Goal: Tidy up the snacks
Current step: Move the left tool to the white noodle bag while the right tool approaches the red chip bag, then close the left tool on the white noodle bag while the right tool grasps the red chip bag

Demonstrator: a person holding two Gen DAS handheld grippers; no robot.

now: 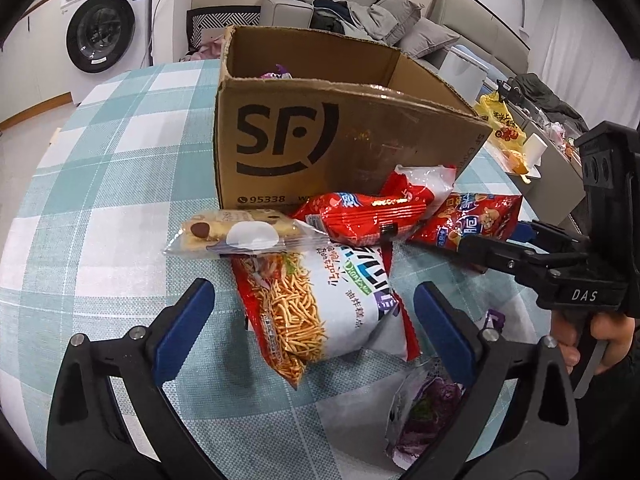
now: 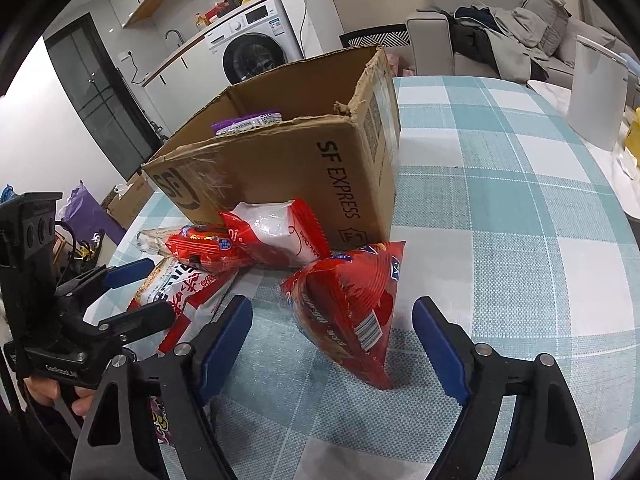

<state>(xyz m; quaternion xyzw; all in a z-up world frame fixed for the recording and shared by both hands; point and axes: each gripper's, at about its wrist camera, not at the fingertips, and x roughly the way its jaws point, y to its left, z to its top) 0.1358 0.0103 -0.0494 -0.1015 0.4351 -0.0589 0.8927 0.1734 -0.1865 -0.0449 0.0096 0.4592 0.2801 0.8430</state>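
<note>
Two packets matter most here, one ahead of each gripper. The red chip bag (image 2: 348,316) stands on the worktop (image 2: 520,208) directly between the blue pads of the right gripper (image 2: 332,344), its long axis running away from the camera toward the cardboard box (image 2: 280,168), barcode end nearest. The jaws stand wide apart on either side of it, touching nothing, so a short push forward should bring the pads alongside the bag's flanks.

The noodle snack bag (image 1: 320,304) lies flat in front of the left gripper (image 1: 314,316), its length tilted a little from the finger line, the near end between the spread pads. That gripper is also apart and holds nothing. Each bag is nearer its own gripper, so neither hand needs to cross over.

Beyond the noodle bag, a clear-wrapped pastry bar (image 1: 240,234) rests across its far end, and behind that a red wrapped pack (image 1: 356,216) and a red-and-white pouch (image 1: 424,188) lean against the box wall. A purple packet (image 1: 424,412) lies beside the left gripper's right-hand finger, and another purple packet (image 2: 248,122) already shows inside the box.

The box stands open-topped just behind the pile, so I judge either lift needs to clear its near wall.
</note>
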